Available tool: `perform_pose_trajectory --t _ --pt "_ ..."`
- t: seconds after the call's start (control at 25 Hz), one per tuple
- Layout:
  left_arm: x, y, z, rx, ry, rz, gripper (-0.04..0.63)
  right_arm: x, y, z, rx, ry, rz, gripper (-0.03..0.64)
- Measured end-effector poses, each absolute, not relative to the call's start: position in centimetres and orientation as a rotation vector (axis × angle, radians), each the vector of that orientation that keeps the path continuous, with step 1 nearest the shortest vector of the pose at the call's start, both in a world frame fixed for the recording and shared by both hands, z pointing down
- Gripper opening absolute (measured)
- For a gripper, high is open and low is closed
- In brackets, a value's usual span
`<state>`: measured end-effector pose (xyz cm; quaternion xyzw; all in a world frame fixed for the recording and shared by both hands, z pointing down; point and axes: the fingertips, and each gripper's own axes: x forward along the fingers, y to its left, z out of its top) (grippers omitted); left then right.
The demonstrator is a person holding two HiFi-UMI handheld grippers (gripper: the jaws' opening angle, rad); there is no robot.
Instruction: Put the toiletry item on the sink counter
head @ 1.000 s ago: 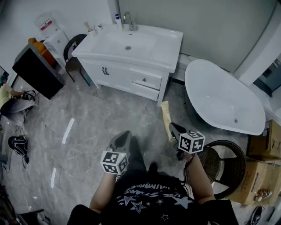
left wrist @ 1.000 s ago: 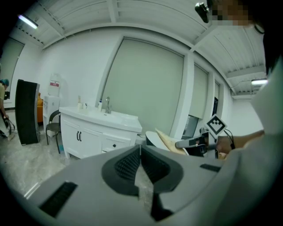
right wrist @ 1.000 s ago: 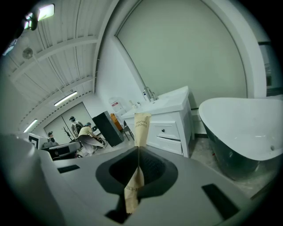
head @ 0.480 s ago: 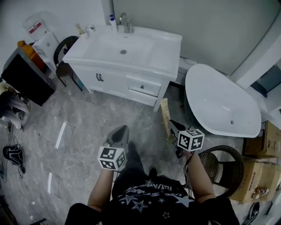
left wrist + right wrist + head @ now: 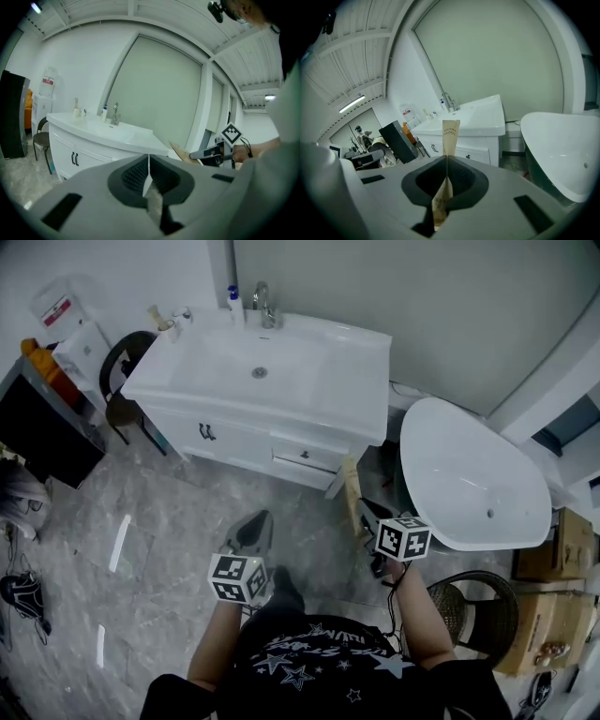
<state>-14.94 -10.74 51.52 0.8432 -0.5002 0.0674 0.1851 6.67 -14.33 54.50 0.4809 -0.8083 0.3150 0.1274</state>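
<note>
My right gripper [image 5: 367,517] is shut on a slim brown paper toothbrush packet [image 5: 352,489], which sticks out forward toward the vanity. In the right gripper view the packet [image 5: 450,135] stands upright between the jaws of the right gripper [image 5: 446,161], its print reading "tooth brush". The white sink counter [image 5: 349,371] lies ahead across the grey floor, at a distance; it shows too as the counter [image 5: 483,116] and the counter [image 5: 96,129]. My left gripper [image 5: 253,531] is shut with nothing in it, as the left gripper [image 5: 149,161] shows.
A faucet [image 5: 263,302], a small bottle [image 5: 233,303] and a cup [image 5: 166,326] stand at the counter's back edge. A white bathtub [image 5: 469,474] is at the right, a wicker chair [image 5: 480,606] beside me, cardboard boxes [image 5: 555,549] far right, a dark chair [image 5: 120,381] and a black cabinet [image 5: 37,432] left.
The vanity and tub have come nearer and larger in the head view as the person steps forward. Both grippers keep their pose, the right still holding the packet.
</note>
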Motion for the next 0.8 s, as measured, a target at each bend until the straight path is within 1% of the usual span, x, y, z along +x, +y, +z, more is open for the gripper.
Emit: perform_pose_trajectory --t 0.2,0.44,0.8 --pt "-17.0 -13.7 51.4 2.367 -1.393 0.186 0.024 4.5 -17.7 53.4 1.406 -2.354 0.9 0.02" --pt "-19.2 -16.4 52.0 2.351 -1.364 0.191 0.024 3.1 -20.2 54.2 1.451 -2.313 0.942 0.02" --pt "-20.2 -19.7 52.7 2.384 -1.328 0.222 0.024 2.3 -21.8 55.9 1.491 -2.262 0.964 0.02"
